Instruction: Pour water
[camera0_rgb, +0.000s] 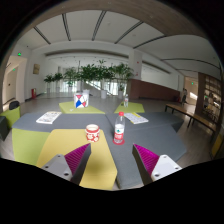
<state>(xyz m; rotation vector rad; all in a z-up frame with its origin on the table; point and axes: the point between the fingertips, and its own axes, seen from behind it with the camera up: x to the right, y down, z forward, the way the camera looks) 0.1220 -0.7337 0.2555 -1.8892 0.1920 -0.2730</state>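
A small plastic bottle (120, 130) with a red cap and red label stands upright on the grey and yellow table (140, 135), just ahead of my fingers. A white cup with red patterns (93, 132) stands to its left on the yellow part of the table. My gripper (110, 160) is open and empty, above the near part of the table, with its magenta pads (75, 157) spread wide. Both the bottle and the cup are beyond the fingertips, apart from them.
A second patterned cup (81, 100) stands farther back on the table. Papers (48, 117) lie at the left and more papers (137, 117) at the right. Potted plants (98, 75) stand at the table's far end. A bench (185, 112) is at the right.
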